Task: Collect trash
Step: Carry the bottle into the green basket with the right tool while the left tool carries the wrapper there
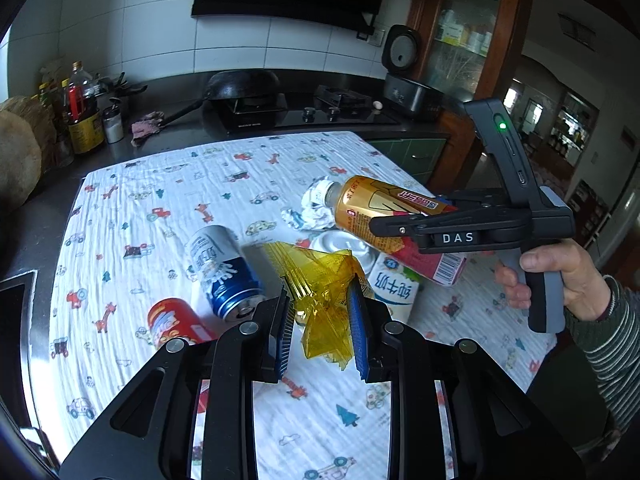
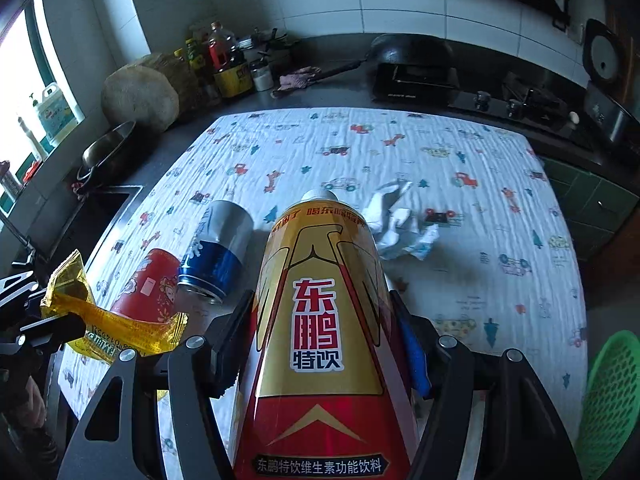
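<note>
Trash is partly gathered: our right claw (image 2: 320, 344) pinches the gold energy-drink bottle (image 2: 320, 300) above the bench (image 2: 500, 208), our left claw (image 1: 320, 332) a yellow wrapper (image 1: 320, 300). Beside the bottle, cans, tissue and carton wait. Next, we judge, both loads need the green basket (image 2: 612, 400).

Black right tongs (image 1: 374, 226) marked "DAS", green light, grey handle; blue-padded left tongs (image 1: 320, 330); striped knit sleeve (image 1: 612, 344).

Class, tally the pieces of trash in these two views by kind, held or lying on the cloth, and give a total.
Cans: 2, blue-and-white and red
Bottles: 1, gold
Yellow wrappers: 1
Milk cartons: 1
Crumpled tissues: 1
Total: 6
</note>
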`<state>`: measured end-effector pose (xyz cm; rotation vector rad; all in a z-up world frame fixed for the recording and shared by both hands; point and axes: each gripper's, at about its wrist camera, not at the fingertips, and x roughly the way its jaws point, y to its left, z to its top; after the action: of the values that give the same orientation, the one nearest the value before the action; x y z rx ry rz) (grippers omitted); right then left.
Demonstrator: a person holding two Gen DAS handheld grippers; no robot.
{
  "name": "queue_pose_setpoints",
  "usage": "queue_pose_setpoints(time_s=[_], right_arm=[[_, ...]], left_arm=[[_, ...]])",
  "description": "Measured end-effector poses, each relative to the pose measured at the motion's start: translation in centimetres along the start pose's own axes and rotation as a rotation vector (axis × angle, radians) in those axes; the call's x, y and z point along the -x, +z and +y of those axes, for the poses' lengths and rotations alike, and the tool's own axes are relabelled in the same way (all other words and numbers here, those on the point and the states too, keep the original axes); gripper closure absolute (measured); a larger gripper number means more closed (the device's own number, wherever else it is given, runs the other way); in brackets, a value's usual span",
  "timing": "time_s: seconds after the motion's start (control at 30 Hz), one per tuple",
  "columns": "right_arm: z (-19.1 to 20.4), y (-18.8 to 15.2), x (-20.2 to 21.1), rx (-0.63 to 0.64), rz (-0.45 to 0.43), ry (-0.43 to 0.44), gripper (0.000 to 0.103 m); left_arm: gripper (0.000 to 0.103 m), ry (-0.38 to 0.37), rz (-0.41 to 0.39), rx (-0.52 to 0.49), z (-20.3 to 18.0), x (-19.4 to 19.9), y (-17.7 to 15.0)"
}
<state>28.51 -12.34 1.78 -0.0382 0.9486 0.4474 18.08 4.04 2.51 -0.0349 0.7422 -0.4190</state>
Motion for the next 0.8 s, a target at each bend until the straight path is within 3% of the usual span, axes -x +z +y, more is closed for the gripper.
queue_pose_setpoints(time_s=[0.2, 0.43, 0.6, 0.8], right_arm=[[-9.0, -3.3, 4.9, -0.133, -0.039, -0.131, 0.041], [-21.0, -8.8, 9.6, -0.297, -0.039, -0.345, 0.041], [-28.2, -12.6, 10.2, -0.368, 0.004, -0.456, 0.041], [-34.9, -15.6, 9.2, -0.440, 0.034, -0.484, 0.040]], left_arm=[[0.079, -0.085, 0.010, -0.065, -5.0, -2.4, 1.6], [0.079, -0.186, 0.037, -0.135, -12.1, -6.7, 3.8], [0.079, -0.247, 0.044, -0.173, -17.2, -9.8, 5.7], [0.079, -0.302, 0.077, -0.197, -22.4, -13.8, 7.6]])
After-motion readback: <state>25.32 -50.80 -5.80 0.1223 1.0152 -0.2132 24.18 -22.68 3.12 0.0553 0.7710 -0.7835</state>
